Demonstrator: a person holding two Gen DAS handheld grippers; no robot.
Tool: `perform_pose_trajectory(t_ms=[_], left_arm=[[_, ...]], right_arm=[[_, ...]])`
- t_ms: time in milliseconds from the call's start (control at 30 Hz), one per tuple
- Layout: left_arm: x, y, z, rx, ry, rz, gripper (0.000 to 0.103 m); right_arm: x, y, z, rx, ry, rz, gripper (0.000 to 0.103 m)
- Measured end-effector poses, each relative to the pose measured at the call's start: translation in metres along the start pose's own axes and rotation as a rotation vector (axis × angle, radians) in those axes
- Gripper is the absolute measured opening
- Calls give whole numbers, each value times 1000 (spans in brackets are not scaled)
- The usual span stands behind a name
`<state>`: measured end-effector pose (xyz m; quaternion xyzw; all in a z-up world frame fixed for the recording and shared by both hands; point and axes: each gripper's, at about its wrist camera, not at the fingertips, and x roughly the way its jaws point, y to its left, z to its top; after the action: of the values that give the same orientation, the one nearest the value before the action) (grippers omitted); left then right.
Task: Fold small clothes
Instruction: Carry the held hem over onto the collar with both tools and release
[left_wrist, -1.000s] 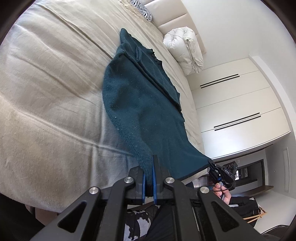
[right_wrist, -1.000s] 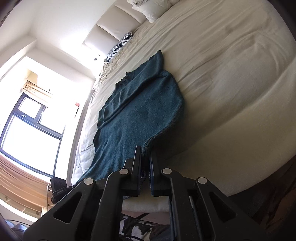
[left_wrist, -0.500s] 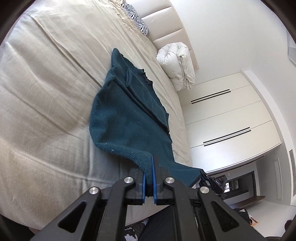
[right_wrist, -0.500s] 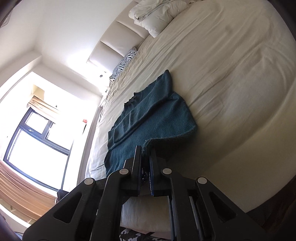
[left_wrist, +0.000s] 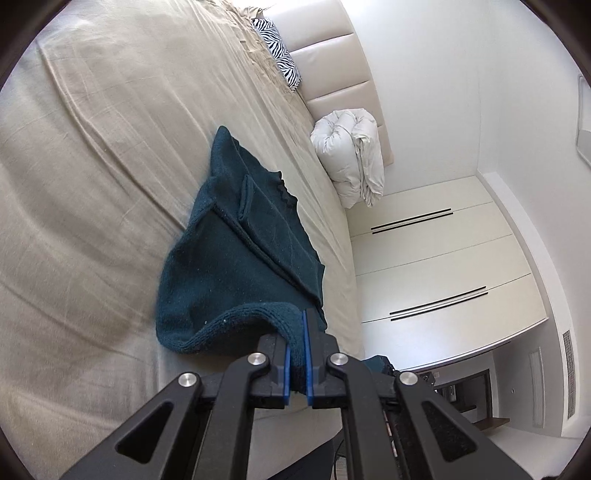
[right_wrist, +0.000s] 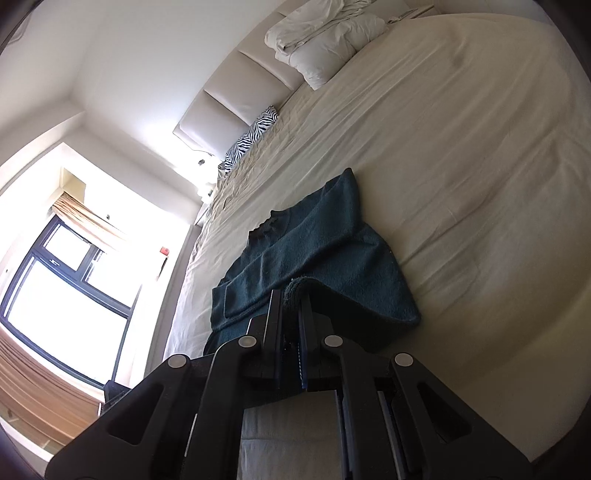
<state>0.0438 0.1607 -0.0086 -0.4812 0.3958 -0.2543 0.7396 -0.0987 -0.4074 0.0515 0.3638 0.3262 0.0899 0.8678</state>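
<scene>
Sweater (left_wrist: 236, 266) hem now farther forward

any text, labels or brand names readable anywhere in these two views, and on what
None can be read. The teal sweater clamped in the left gripper and right gripper shows no tag. The zebra pillow bears only stripes. The small red item by the window is too small to read.

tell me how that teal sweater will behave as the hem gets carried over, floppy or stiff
Probably floppy: the teal sweater sags in a curve between the left gripper and the bed. The thick knit looks grippy, so it likely won't slip from the right gripper. Its folded sleeve may shift if dragged.
</scene>
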Motion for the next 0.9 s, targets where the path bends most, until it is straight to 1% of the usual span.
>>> perform_pose_trajectory(t_ms=[200,367,567,733,900], left_arm=[[16,-7,26,16,-10,10,5],[29,-4,49,-6,-25,9,6],[50,-3,78,-12,-35,29,6],[69,0,105,-23,-45,43,6],[91,10,132,-57,-46,57,6]], right_arm=[[29,3,20,-11,-19,-30,6],[49,0,38,-13,-38,-58,6],[77,2,66,-43,-54,-99,6],[113,6,89,-77,-52,-139,6],[154,3,114,-70,-39,-158,6]])
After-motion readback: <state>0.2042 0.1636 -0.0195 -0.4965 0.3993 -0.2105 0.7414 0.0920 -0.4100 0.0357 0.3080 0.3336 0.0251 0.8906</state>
